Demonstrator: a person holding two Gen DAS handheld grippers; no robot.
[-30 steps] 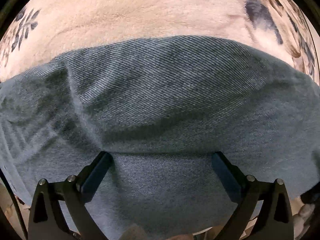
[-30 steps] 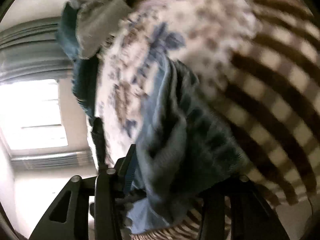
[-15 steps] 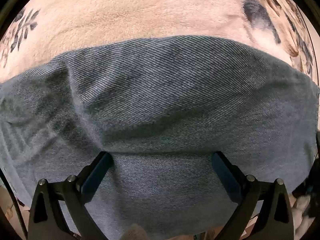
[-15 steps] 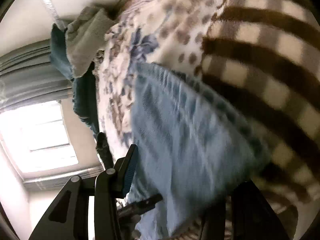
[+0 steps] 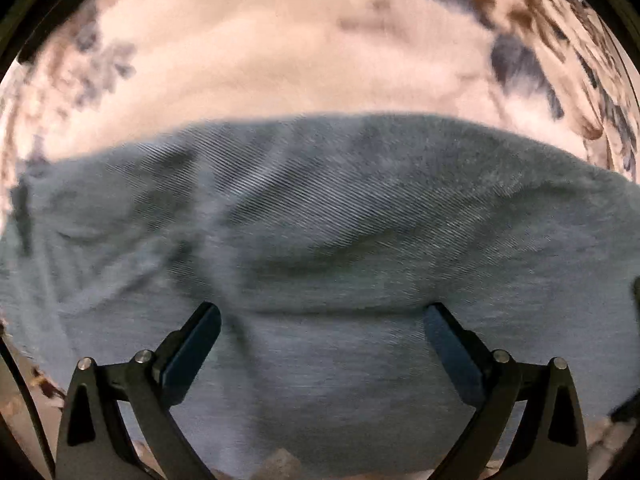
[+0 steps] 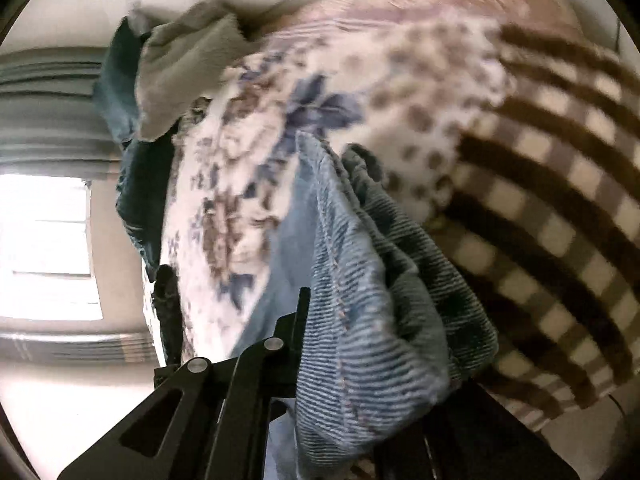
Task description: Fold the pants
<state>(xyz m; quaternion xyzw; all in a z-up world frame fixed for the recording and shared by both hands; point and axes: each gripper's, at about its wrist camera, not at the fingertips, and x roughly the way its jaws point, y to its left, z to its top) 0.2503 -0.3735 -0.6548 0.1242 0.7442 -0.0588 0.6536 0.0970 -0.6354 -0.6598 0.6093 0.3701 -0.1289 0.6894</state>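
Pants, one pair; two tongs

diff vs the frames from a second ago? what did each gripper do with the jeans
The right gripper has just closed its jaws on a bunched fold of the jeans; before, its jaws stood apart around the cloth. The left gripper stays open over the flat denim, gripping nothing. The jeans still lie on the floral blanket.

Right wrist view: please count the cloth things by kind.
Denim pants: 1
Floral blanket: 1
Brown checked blanket: 1
Grey-green towel: 1
Dark teal cloth: 1
Total: 5
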